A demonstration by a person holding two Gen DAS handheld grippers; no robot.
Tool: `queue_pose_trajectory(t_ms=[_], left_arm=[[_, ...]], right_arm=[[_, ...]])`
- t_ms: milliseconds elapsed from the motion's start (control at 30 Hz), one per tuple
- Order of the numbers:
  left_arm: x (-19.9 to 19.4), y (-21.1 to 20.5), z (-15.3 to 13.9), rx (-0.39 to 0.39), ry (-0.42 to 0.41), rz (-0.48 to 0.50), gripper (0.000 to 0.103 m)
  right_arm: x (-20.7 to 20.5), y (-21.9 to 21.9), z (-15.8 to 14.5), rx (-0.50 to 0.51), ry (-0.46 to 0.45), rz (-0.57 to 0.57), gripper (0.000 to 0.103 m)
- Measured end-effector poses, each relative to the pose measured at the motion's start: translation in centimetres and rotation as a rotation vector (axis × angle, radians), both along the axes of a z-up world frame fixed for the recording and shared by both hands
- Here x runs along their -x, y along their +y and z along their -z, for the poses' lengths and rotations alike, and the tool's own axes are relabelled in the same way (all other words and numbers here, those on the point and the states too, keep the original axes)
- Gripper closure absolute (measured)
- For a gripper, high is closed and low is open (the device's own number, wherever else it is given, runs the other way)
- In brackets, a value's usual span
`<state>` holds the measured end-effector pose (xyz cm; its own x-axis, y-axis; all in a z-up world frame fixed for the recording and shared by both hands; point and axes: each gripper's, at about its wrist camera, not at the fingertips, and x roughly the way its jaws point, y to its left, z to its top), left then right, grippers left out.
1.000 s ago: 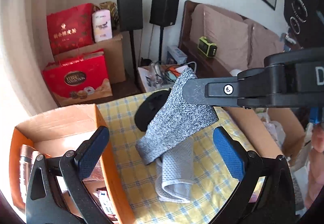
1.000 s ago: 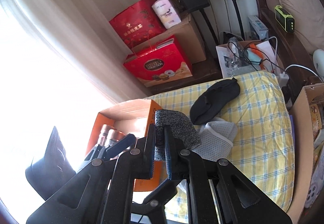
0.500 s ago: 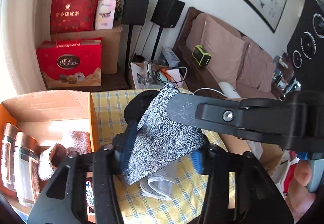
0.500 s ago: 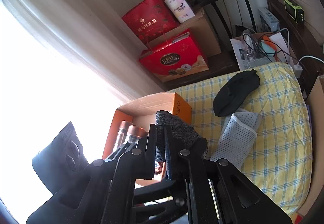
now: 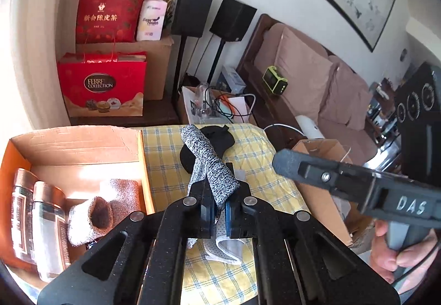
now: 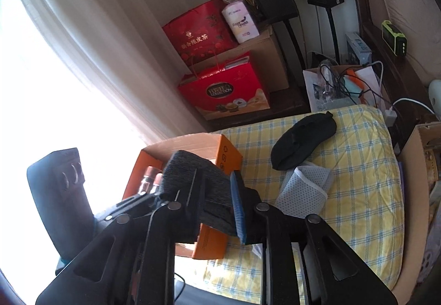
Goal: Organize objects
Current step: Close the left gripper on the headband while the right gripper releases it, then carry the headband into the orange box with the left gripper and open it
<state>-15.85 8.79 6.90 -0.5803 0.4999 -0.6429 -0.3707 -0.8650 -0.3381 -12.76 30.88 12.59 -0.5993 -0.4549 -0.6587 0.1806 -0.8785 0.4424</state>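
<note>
The speckled grey sock [image 5: 212, 164] is pinched by the closed left tool [image 5: 219, 218], above the yellow checked bed [image 5: 165, 167] by the orange box [image 5: 143, 167]. The right tool [image 5: 278, 160] is held open and empty. The sock is judged soft, light and floppy, so it is best gripped mid-fold.

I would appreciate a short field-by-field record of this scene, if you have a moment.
left gripper: shut on the grey speckled sock, held above the cloth
right gripper: open, beside the sock
orange box: open; holds two copper-lidded jars and a fuzzy sock
yellow checked cloth: carries a black eye mask and a grey mesh sleeve, touching each other
to be sorted: sock in hand, mask, sleeve
</note>
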Motion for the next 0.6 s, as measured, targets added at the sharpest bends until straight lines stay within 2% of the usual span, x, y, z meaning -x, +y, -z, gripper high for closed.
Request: queue_pose_trajectory(t_ms=[67,100,300,600], left_arm=[[0.0,-0.5,-0.8,-0.004,0.011,-0.006,0.099],[0.1,-0.7,-1.2,0.0,0.018,-0.01,0.099],[0.4,-3.0,-3.6,0.01,0.062,-0.048,0.099],[1.6,-8.9,-5.2,0.042,0.103,-0.18,0.099]], right_arm=[[-0.4,0.1,0.5,-0.059,0.016,0.016,0.056],[-0.6,0.1,0.9,-0.087,0.021,0.02,0.053],[-0.7,-0.3,4.0,-0.097,-0.043,-0.015,0.052],[-0.5,-1.1,4.9,-0.083,-0.051,-0.039,0.052]])
